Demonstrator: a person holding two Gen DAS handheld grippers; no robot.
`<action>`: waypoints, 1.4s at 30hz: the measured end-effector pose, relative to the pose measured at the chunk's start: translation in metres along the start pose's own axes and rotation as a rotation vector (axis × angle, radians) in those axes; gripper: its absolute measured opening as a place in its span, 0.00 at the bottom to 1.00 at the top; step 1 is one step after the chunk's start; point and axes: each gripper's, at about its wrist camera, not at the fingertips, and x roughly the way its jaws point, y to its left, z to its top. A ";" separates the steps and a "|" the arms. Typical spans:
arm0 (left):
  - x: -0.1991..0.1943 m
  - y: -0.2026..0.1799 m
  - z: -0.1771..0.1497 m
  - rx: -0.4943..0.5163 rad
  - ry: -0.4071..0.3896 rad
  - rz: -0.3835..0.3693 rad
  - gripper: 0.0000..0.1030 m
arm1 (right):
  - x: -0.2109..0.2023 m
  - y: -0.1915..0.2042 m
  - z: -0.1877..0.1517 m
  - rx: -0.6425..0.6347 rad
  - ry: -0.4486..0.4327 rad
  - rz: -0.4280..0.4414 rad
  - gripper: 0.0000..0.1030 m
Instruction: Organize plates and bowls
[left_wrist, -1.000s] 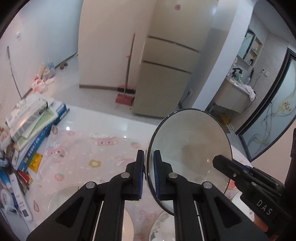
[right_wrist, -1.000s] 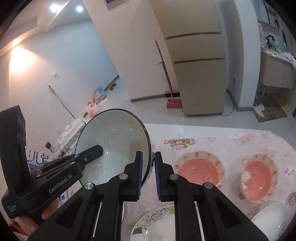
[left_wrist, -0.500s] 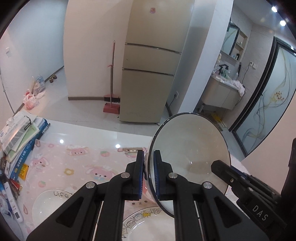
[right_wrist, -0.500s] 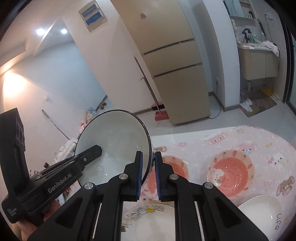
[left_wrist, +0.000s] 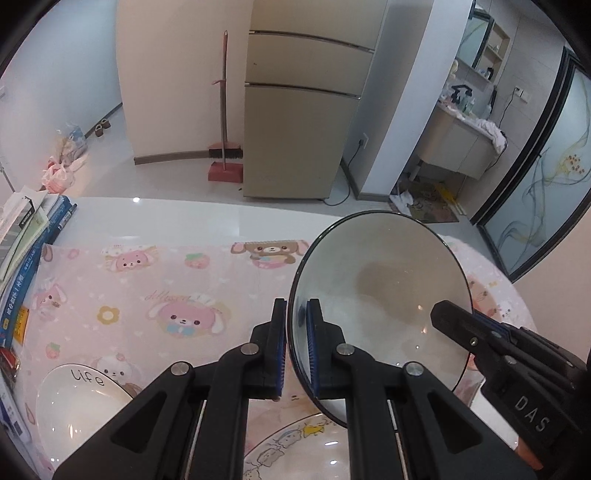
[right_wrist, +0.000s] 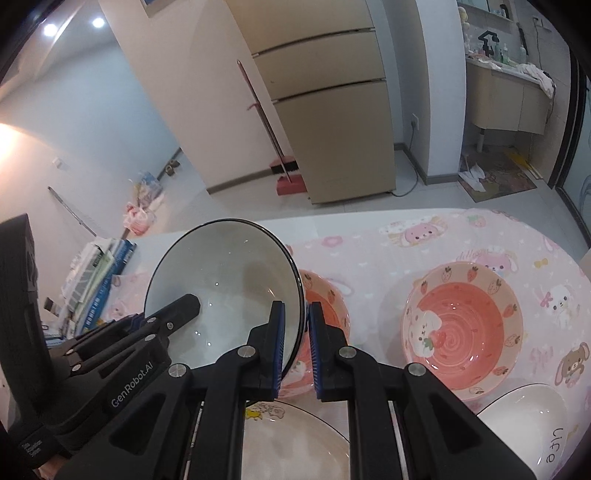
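On the left of the worktop (left_wrist: 184, 218), in the left wrist view, a white bowl with the word "life" (left_wrist: 79, 402) is standing on the pink cloth (left_wrist: 147, 280), and a cartoon plate (left_wrist: 314, 458) is lying just below the hand-held grippers.

The left hand-held gripper (left_wrist: 295, 347) is pinching the left rim of the black-rimmed bowl (left_wrist: 380, 306). Its jaws are almost closed, with only the thin wall of the bowl between them.

The bowl is hanging in the air above the worktop, tilted on its edge, with its opening facing toward the cameras. It is lying between the two hand-held grippers, so each one is holding one opposite side of the rim.

The right hand-held gripper (right_wrist: 297, 347) is pinching the right rim of the same bowl, and its jaws are also narrow around the rim. Neither arm is nearer; the bowl is shared by both.

To the right, in the right wrist view, a pink strawberry bowl (right_wrist: 325, 306) is sitting just behind the held bowl and is partly hidden by it. A second pink strawberry bowl (right_wrist: 461, 325) is standing further right, well apart.

I am judging that the next move is turning the bowl upright and lowering it, probably onto another dish, and this is depending on both grippers rotating together.
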 end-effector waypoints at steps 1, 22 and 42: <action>0.003 0.000 -0.001 0.005 0.004 0.005 0.08 | 0.004 0.000 -0.001 0.000 0.006 -0.004 0.14; 0.030 -0.014 -0.011 0.108 -0.005 0.064 0.10 | 0.031 -0.002 -0.006 -0.046 0.049 -0.106 0.14; 0.055 -0.025 -0.020 0.175 -0.022 0.138 0.12 | 0.046 0.001 -0.011 -0.162 0.059 -0.190 0.14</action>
